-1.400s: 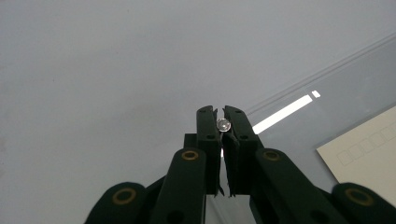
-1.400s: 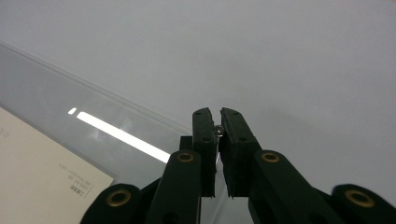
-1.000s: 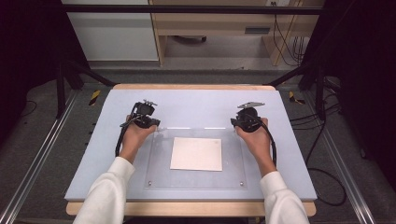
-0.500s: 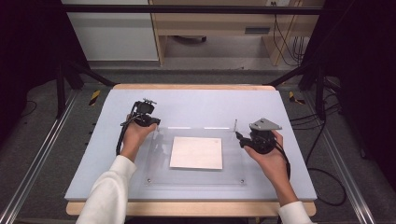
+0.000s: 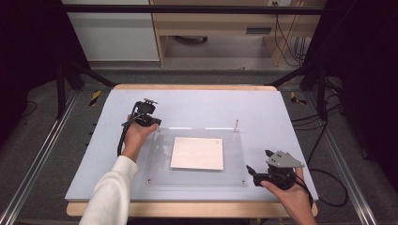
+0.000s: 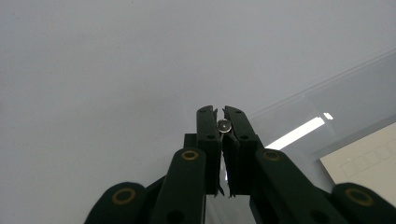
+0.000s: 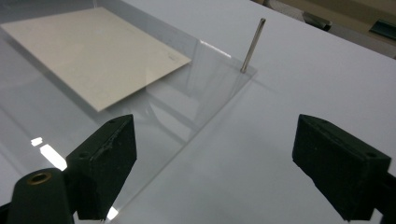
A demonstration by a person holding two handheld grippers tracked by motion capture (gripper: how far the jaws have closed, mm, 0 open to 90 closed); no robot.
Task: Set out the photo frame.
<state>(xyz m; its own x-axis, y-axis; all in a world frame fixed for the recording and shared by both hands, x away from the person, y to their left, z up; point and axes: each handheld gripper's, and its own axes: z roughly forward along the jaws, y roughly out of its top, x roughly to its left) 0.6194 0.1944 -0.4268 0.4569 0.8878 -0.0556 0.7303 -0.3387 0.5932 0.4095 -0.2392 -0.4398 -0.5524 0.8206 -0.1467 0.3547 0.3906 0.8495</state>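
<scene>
One clear acrylic plate [image 5: 197, 177] lies on the table [image 5: 197, 101], one cream sheet [image 5: 197, 153] on or under it. One metal pin [image 5: 236, 125] stands upright at its far right corner. The left gripper [image 6: 221, 122] pinches what may be a second pin [image 6: 224, 125]; the right gripper [image 7: 215, 158] is spread wide

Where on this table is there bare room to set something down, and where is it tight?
Bare: the pale table surface beyond the clear plate, up to the far edge, and the strip left of the plate.

Tight: the plate's far-left corner, where the left gripper is; its far-right corner with the upright metal pin; its near-right corner by the right gripper. The card covers its middle.
</scene>
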